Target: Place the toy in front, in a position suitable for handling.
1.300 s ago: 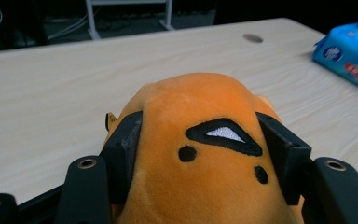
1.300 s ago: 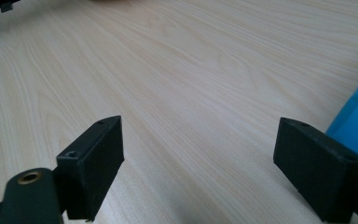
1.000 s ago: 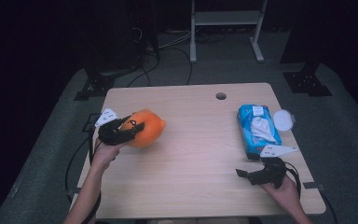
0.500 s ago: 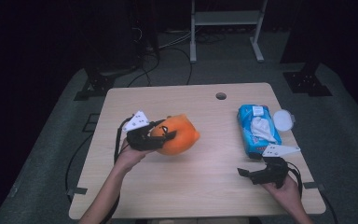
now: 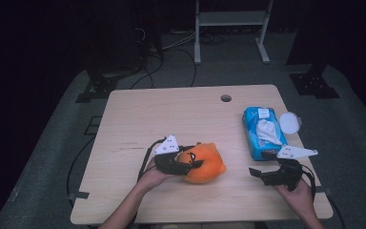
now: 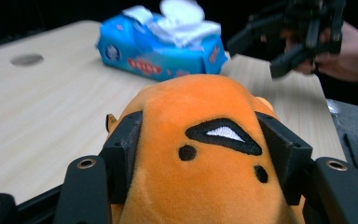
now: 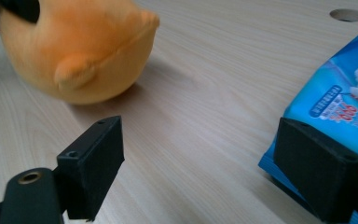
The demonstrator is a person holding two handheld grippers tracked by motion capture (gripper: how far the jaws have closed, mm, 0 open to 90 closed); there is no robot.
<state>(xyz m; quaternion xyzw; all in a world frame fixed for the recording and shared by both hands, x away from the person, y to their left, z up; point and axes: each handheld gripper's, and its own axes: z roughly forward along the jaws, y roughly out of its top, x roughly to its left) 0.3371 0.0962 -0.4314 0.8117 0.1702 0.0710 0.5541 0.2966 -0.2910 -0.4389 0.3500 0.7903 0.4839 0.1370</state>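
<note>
While my left gripper [image 5: 190, 164] stays clamped on the orange plush [image 5: 204, 162], pads pressed into both its sides, the toy sits low at the table's [image 5: 138, 119] near middle, having come in from the left edge. My right gripper [image 5: 258, 174] hovers near the front right corner, jaws wide apart with nothing between them, just beside the blue wipes pack [image 5: 262, 131]. Its white lid [image 5: 289, 123] lies at the pack's right.
</note>
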